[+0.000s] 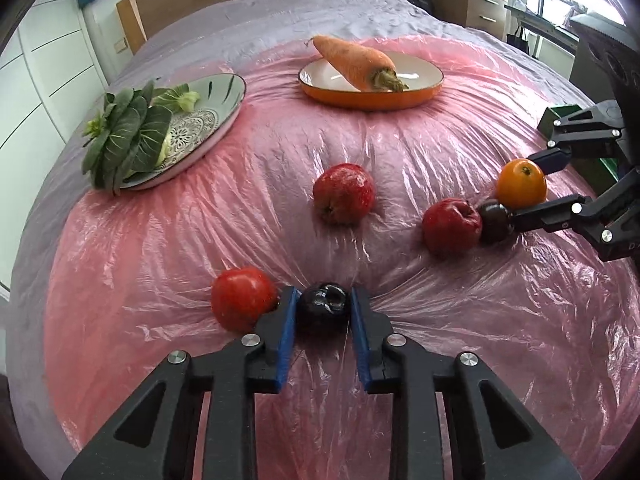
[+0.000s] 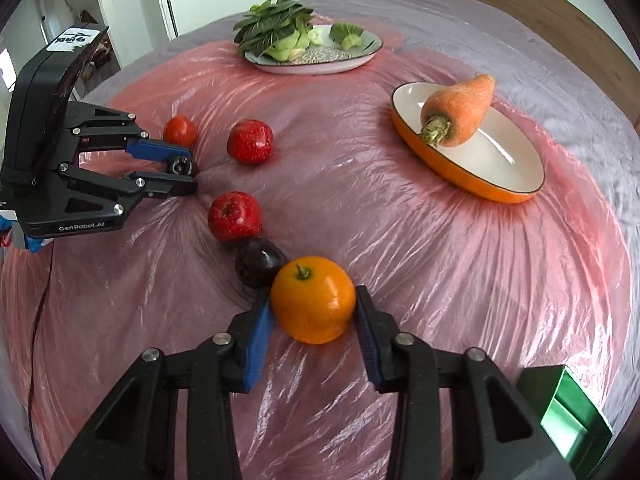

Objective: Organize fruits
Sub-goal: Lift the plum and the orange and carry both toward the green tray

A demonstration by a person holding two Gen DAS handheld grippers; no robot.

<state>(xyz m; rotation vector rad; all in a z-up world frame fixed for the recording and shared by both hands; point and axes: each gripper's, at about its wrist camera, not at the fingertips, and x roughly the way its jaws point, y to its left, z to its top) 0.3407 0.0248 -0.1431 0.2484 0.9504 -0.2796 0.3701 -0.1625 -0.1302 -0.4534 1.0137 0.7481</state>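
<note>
My left gripper [image 1: 323, 306] is shut on a dark plum [image 1: 325, 307] that rests on the pink plastic sheet; it also shows in the right wrist view [image 2: 188, 174]. A red tomato [image 1: 242, 298] touches its left finger. My right gripper [image 2: 316, 300] is shut on an orange [image 2: 314, 299], seen too in the left wrist view [image 1: 521, 183]. A second dark plum [image 2: 259, 268] and a red apple [image 2: 235, 216] lie in a row just beyond the orange. Another red apple [image 1: 344, 193] lies alone mid-sheet.
An orange bowl [image 1: 420, 88] with a carrot [image 1: 356, 64] sits at the back. A patterned plate [image 1: 208, 120] holds leafy greens [image 1: 128, 132]. A green box [image 2: 568, 412] stands by my right gripper. The surface is a soft bed under the pink sheet [image 1: 200, 220].
</note>
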